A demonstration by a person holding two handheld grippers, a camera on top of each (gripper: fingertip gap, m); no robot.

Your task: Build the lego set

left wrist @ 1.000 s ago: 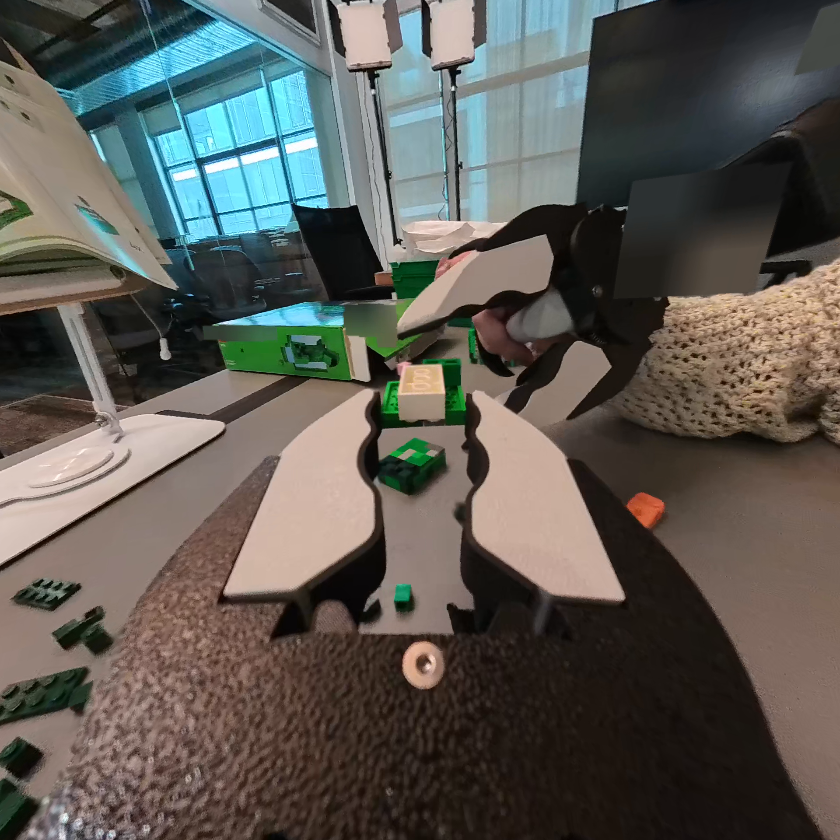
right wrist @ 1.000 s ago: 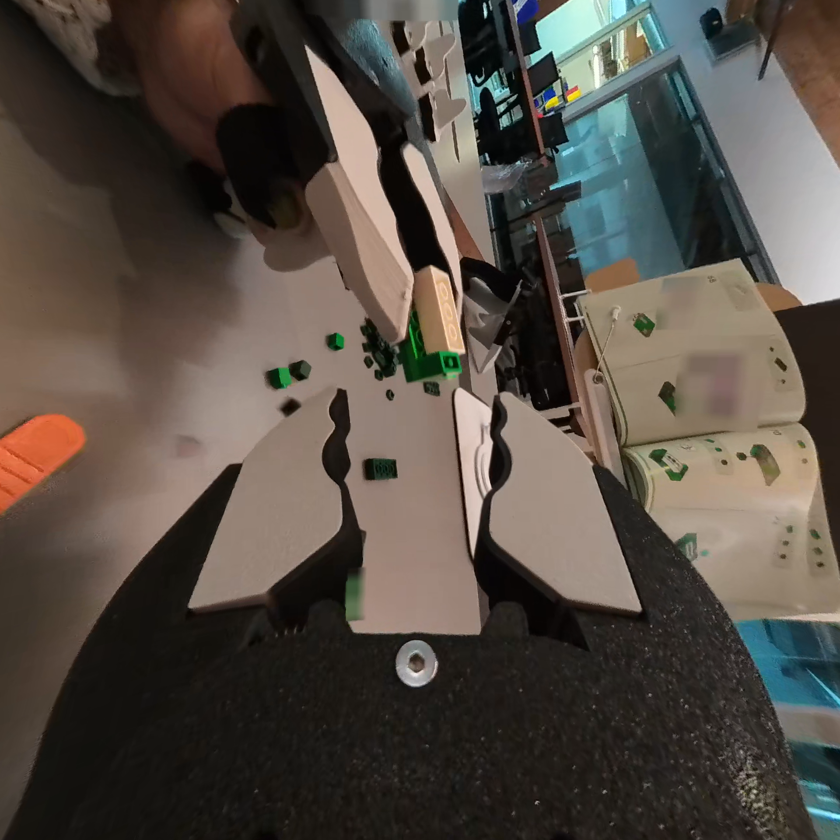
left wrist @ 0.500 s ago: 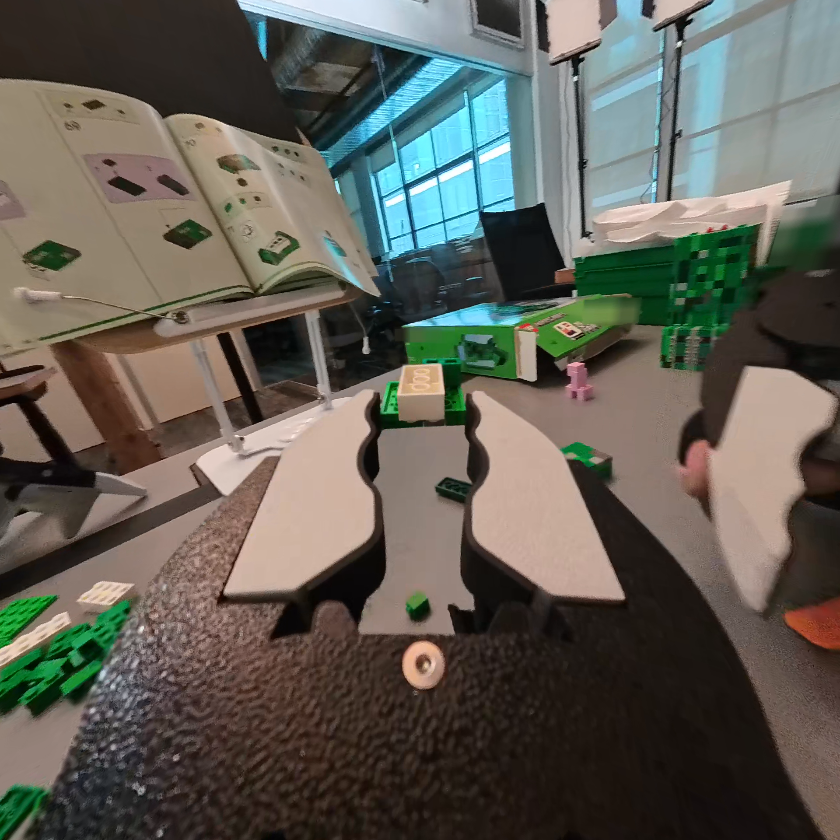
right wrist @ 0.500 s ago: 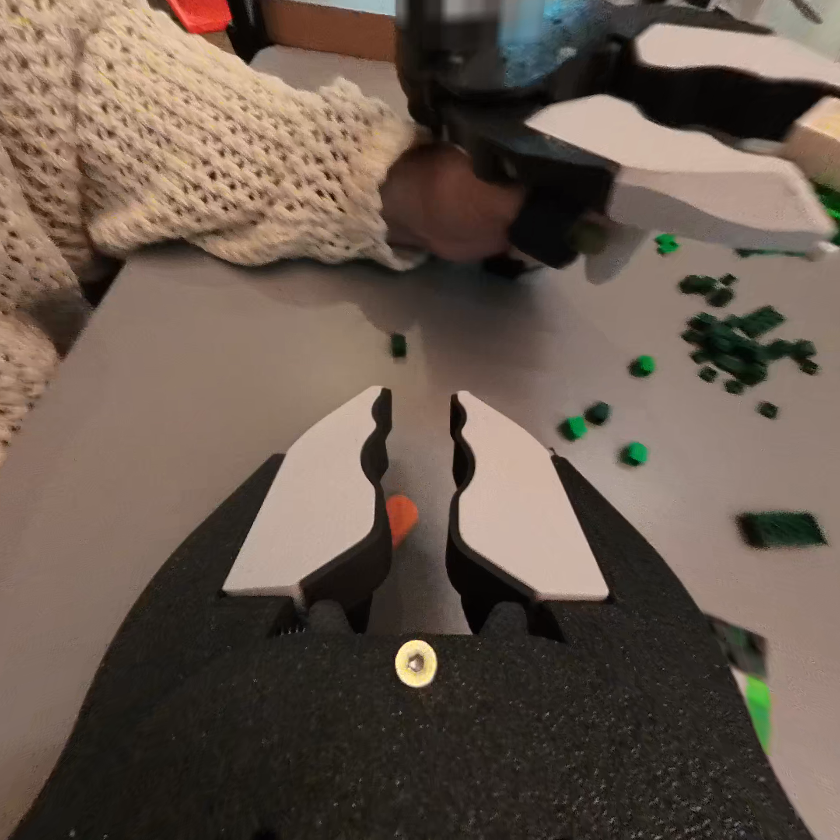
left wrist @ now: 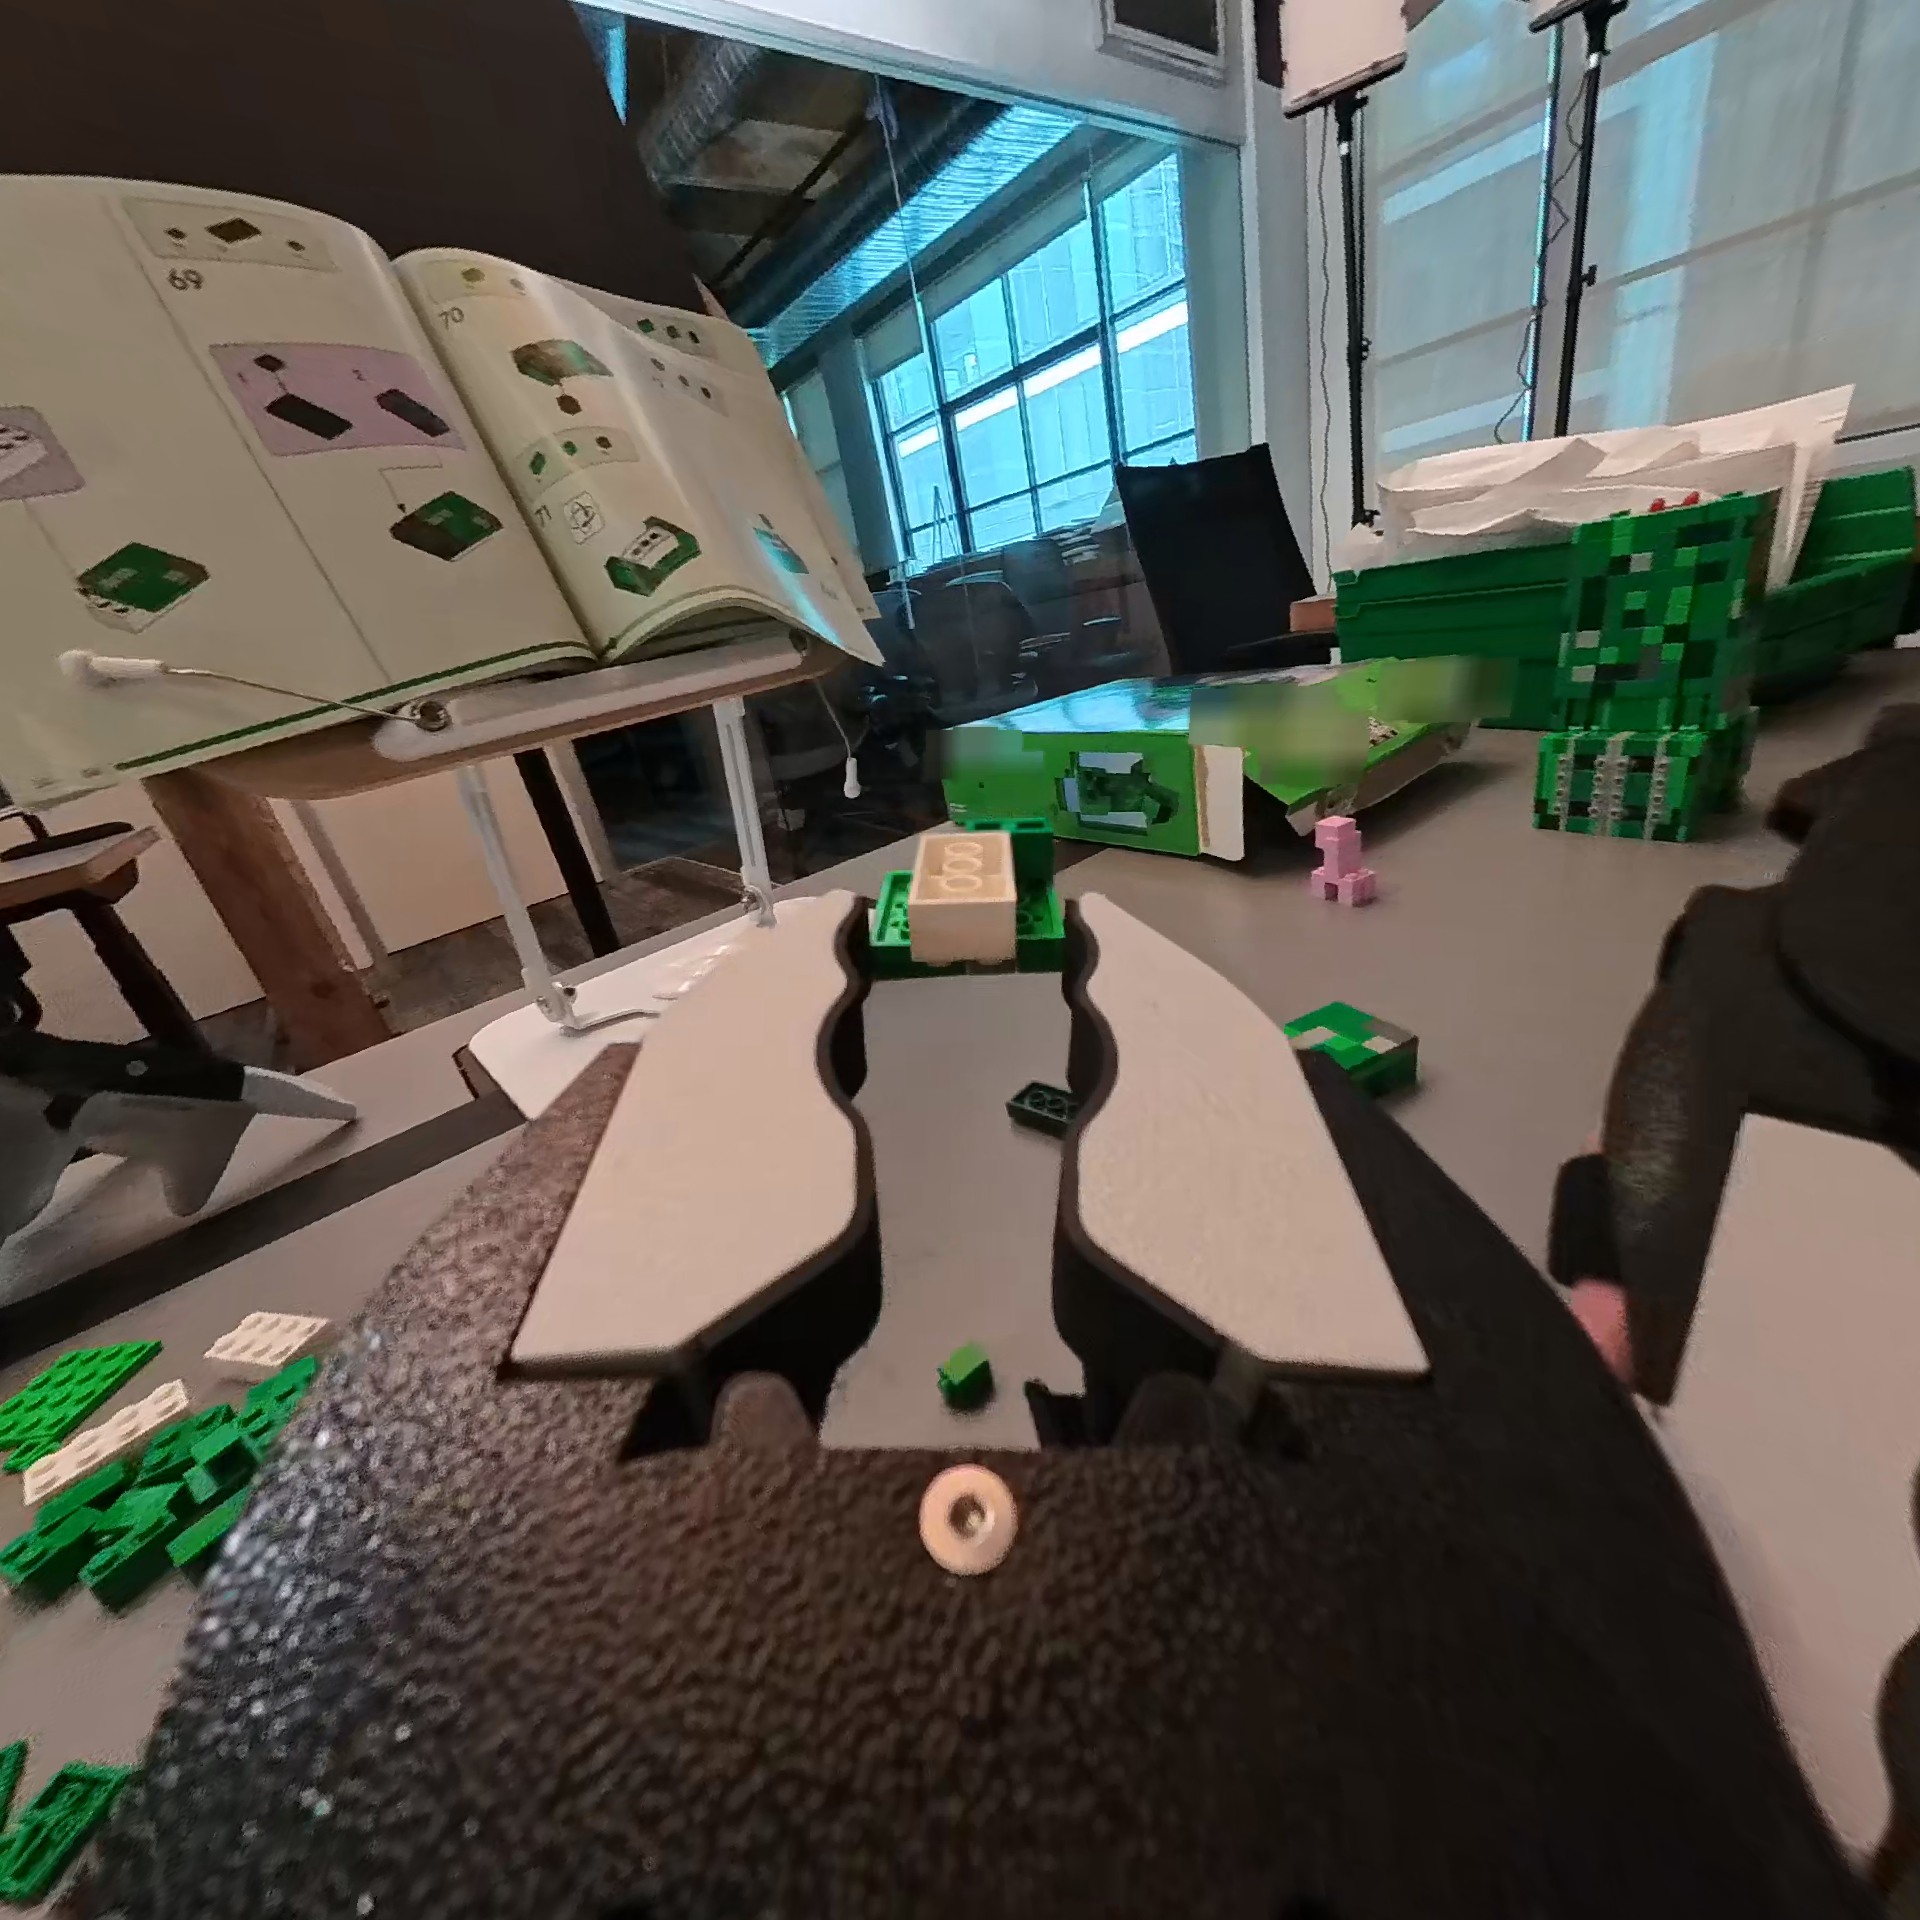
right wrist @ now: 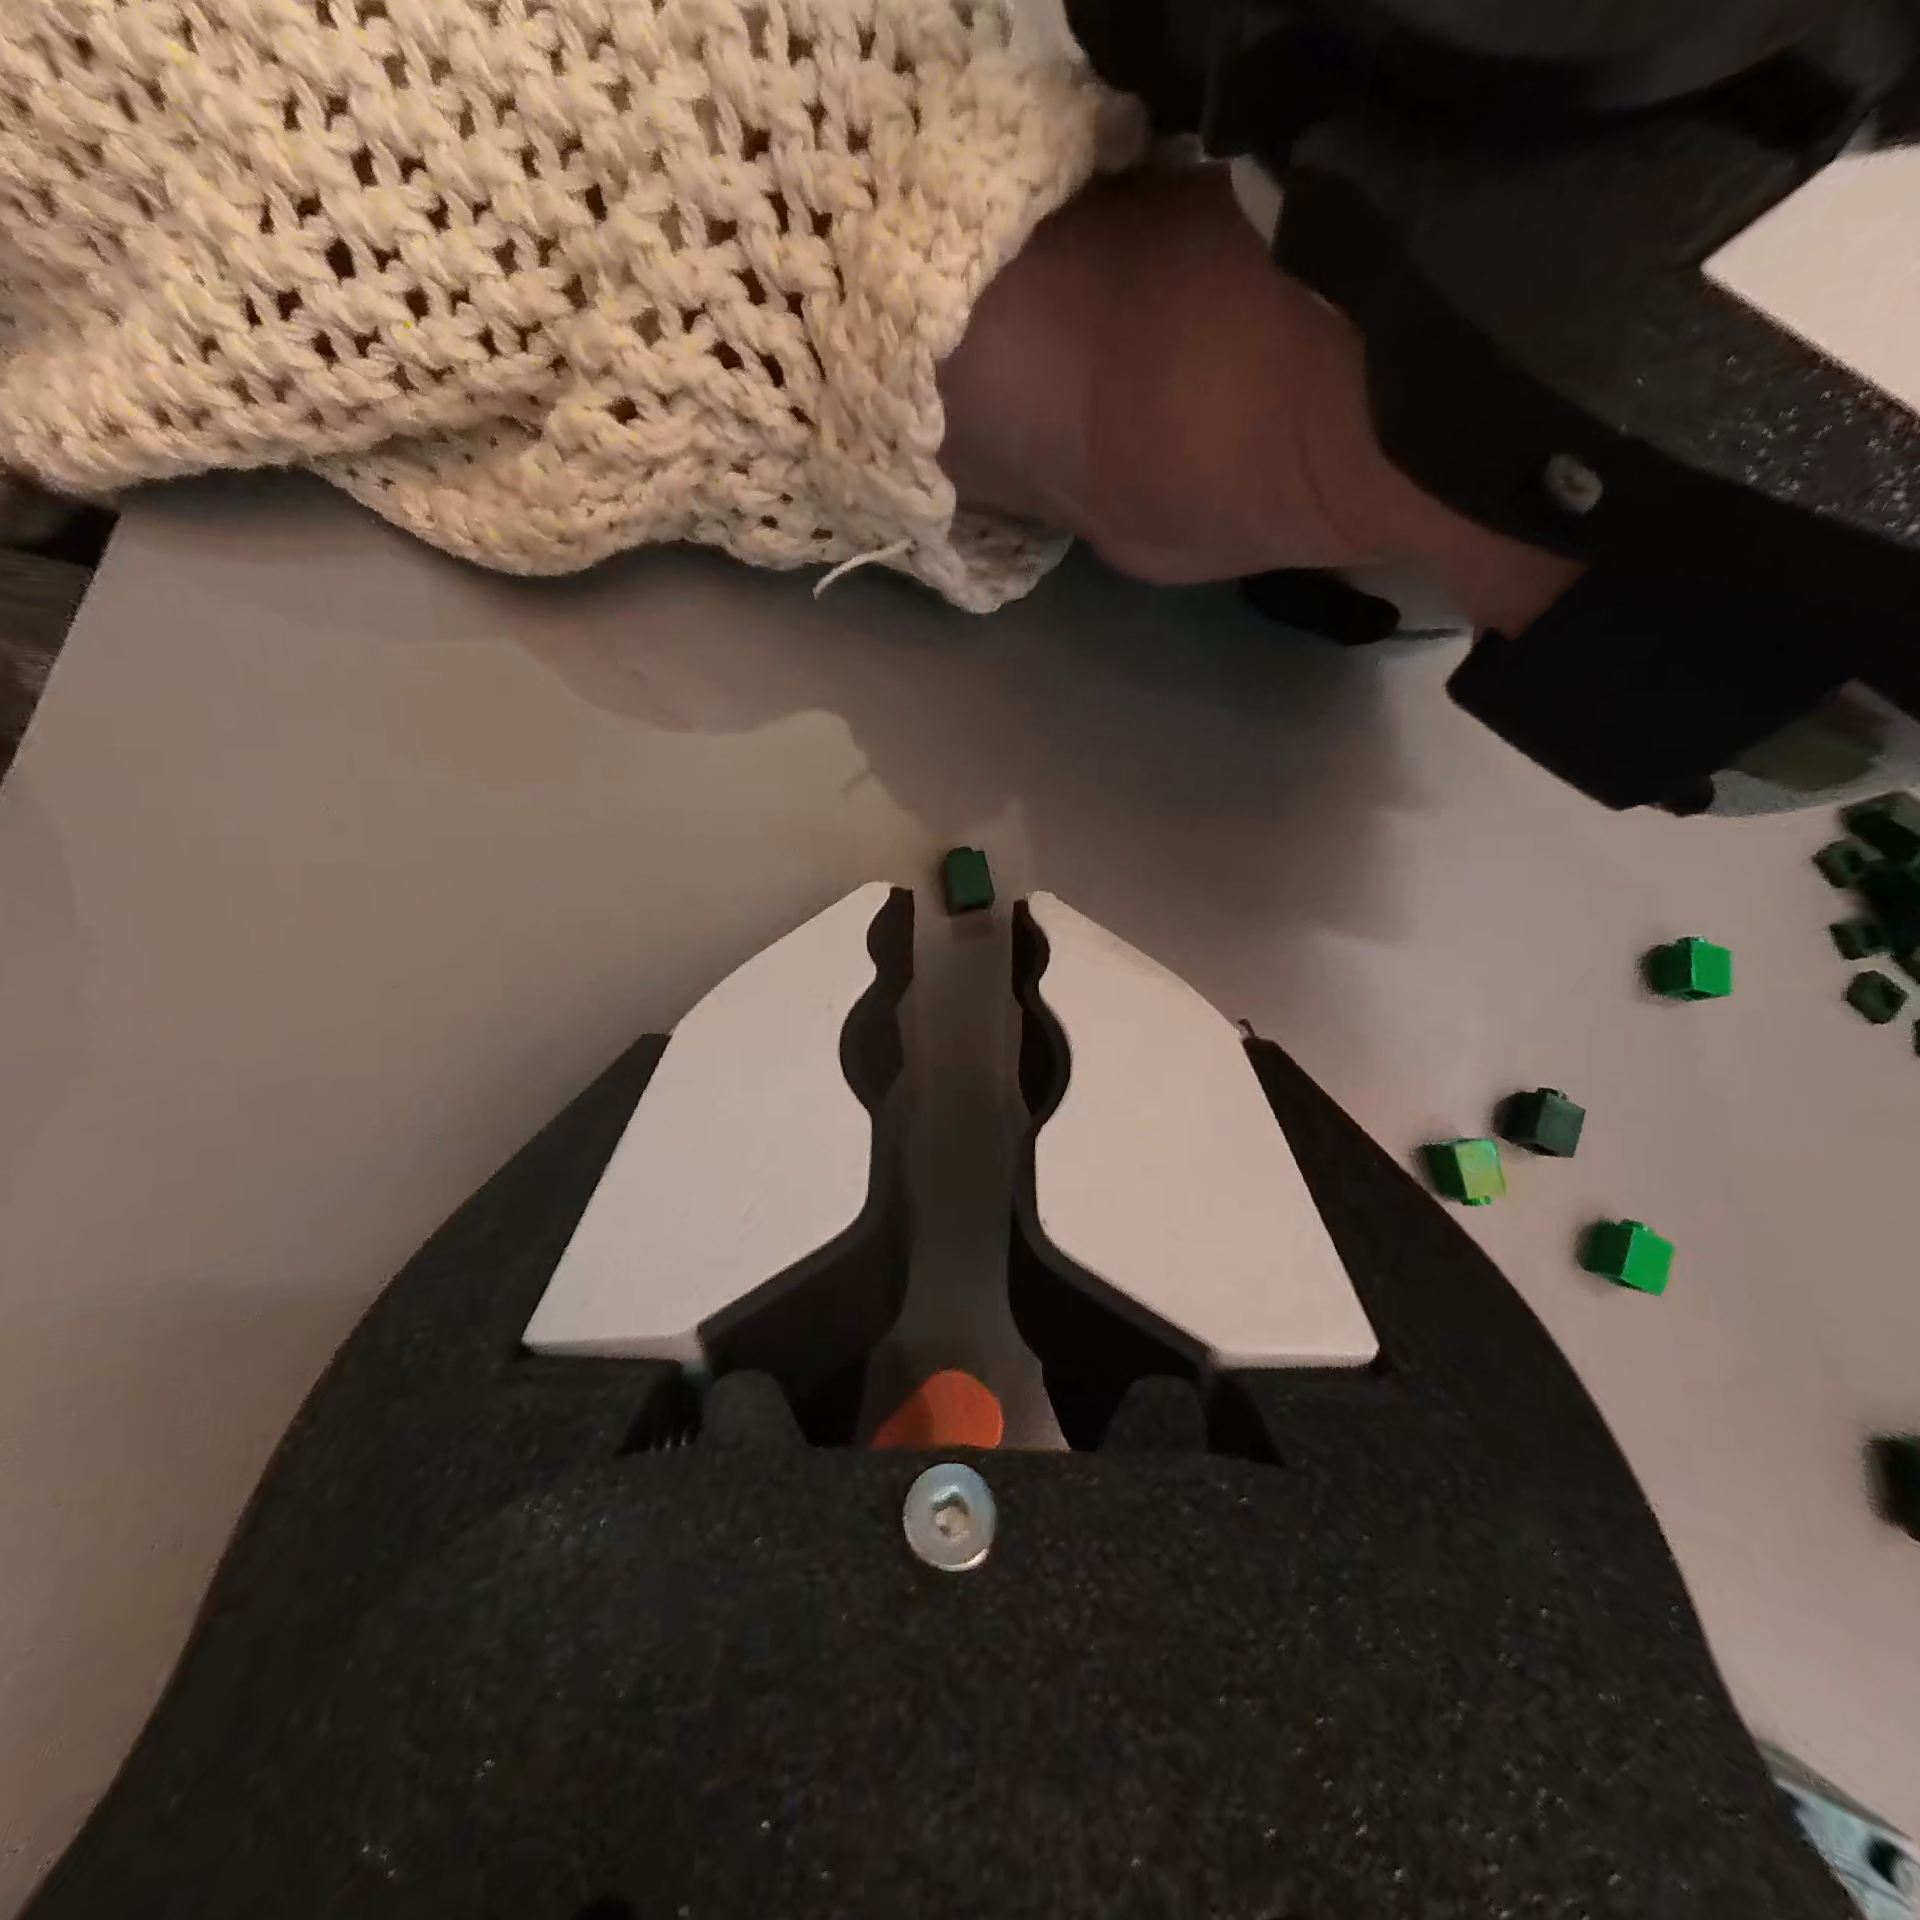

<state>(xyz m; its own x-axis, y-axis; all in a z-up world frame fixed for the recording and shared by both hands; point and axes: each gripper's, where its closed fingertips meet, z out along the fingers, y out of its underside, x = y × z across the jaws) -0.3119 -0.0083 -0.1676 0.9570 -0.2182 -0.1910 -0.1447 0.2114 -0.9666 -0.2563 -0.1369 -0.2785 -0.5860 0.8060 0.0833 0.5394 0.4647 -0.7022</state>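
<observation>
My left gripper (left wrist: 966, 930) is shut on a small green assembly with a cream brick on top (left wrist: 964, 909), held above the grey table (left wrist: 1195, 935). My right gripper (right wrist: 961, 906) points down at the table, its jaws a narrow gap apart and empty. A small dark green 1x1 brick (right wrist: 964, 879) lies just beyond its fingertips. The same kind of small green brick (left wrist: 964, 1387) shows on the table under my left gripper. The right gripper's black body (left wrist: 1766, 1091) is at the right edge of the left wrist view.
An open instruction book (left wrist: 364, 447) stands on a stand at the left. Green and white plates (left wrist: 125, 1455) lie at the lower left. A dark green brick (left wrist: 1044, 1103), a green block (left wrist: 1351, 1044), a pink figure (left wrist: 1342, 862) and a green box (left wrist: 1143, 779) lie ahead. Loose green bricks (right wrist: 1628, 1255) and an orange piece (right wrist: 940, 1413) are near my right gripper. Across from one pair of fingers to the other is roughly 15 cm. My right gripper is the nearer one to the orange piece (right wrist: 940, 1413): about 8 cm, against 15 cm.
My left gripper swung left with the assembly still in it. My right gripper turned down toward the table, narrowed its jaws and came up to the small dark green brick.
</observation>
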